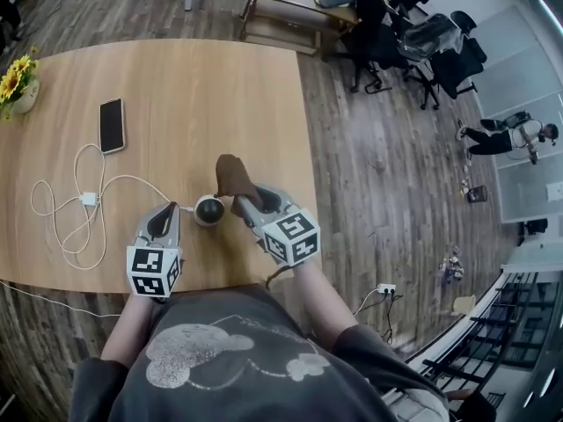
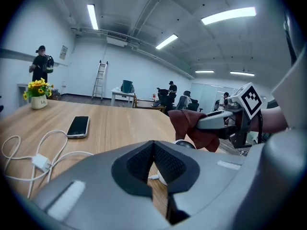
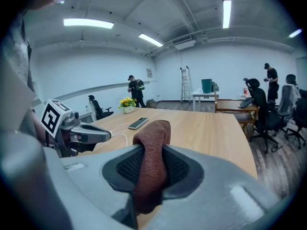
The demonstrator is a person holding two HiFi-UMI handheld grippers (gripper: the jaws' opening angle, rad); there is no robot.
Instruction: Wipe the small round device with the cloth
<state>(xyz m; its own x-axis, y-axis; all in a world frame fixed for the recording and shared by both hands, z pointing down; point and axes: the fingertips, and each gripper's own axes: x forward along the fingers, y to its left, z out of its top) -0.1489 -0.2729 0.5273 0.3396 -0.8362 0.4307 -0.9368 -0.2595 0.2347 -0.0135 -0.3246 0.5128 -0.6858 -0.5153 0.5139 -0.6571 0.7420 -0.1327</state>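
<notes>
Head view: device (image 1: 209,209) beside right gripper (image 1: 240,200)

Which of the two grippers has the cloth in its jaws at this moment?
The right gripper: its jaws are clamped on the brown cloth, which sticks up between them. The left gripper has its jaws closed together with nothing between them.

No legible text, brand or number anywhere; wall notice (image 2: 64,52) too small to read.
</notes>
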